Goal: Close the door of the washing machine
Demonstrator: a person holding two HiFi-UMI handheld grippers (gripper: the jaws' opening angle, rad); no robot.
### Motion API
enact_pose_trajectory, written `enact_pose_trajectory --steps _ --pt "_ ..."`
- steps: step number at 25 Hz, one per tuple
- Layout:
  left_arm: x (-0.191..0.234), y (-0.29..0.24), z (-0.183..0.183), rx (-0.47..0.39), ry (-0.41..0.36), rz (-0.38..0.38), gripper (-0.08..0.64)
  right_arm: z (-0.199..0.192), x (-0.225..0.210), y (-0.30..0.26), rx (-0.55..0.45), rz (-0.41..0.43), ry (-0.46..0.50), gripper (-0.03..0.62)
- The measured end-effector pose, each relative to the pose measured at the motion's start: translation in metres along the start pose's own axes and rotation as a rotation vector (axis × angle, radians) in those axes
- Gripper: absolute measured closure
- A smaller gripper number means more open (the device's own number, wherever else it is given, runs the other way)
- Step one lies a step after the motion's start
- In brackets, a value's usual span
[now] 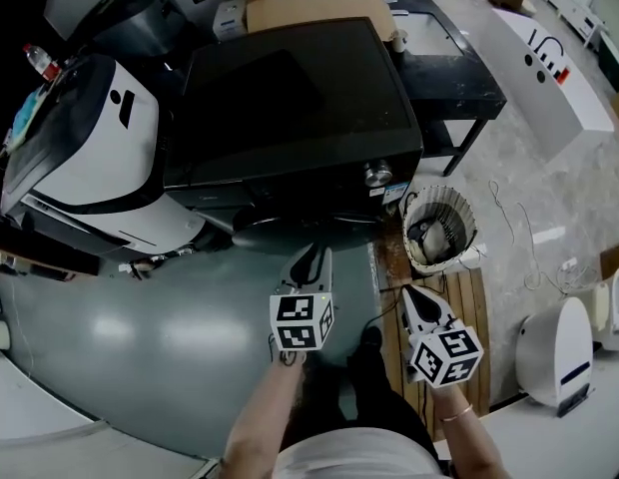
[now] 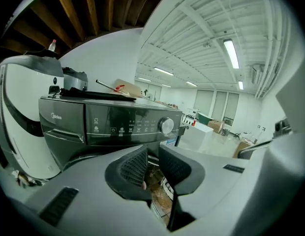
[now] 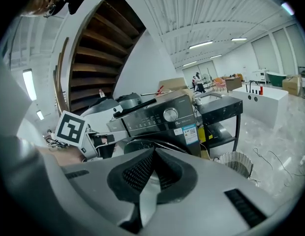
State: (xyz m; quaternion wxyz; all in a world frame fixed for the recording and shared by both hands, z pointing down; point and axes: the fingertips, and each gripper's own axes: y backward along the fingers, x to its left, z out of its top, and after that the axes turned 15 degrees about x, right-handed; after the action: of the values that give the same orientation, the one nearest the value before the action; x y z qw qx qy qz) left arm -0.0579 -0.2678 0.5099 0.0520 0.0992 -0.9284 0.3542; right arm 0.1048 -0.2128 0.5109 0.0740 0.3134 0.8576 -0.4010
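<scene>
Held with its jaws a narrow slit apart, the left gripper point(image 2: 153, 157) is seen to be empty; only the floor beyond shows through the gap. Beside it, the right gripper point(image 3: 153, 156) is held with its jaw tips brought together, and nothing is gripped there either. Both are carried just in front of the washing machine point(image 1: 300, 98) and pointed at its front; no contact is shown. The door point(image 3: 178, 144) is found low on that front, under the control panel point(image 2: 128, 124), as a dark round rim. It appears to lie against the cabinet or very close to it.

The door is judged to be rigid and of moderate weight. It is expected to swing easily on its hinge, with a stiffer last stretch where the latch must be driven home. Its glossy rim is likely to be slippery, so it is better pushed flat on the rim opposite the hinge than pinched.

Most of the door is covered by the gripper bodies in both gripper views, and only its top edge is glimpsed in the head view. Hinge side, handle and latch cannot be made out, so whether it is fully shut cannot be told. Farther off, a ribbed basket point(image 1: 439, 230) is seen at the machine's right.
</scene>
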Motion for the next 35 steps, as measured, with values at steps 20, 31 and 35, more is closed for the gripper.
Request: enact_pose_trajectory --steps 20,31,35 --pt "0.064 0.166 -0.034 -0.115 -0.007 0.066 0.523 0.006 0.119 0.002 -0.035 0.051 0.134 0.586" --pt "0.114 0.226 -0.066 -0.112 0.056 0.134 0.525 0.013 0.173 -0.002 -0.059 0.075 0.185 0.586" --pt "0.127 0.234 -0.073 -0.104 0.079 0.144 0.525 0.016 0.184 -0.002 -0.072 0.064 0.193 0.588"
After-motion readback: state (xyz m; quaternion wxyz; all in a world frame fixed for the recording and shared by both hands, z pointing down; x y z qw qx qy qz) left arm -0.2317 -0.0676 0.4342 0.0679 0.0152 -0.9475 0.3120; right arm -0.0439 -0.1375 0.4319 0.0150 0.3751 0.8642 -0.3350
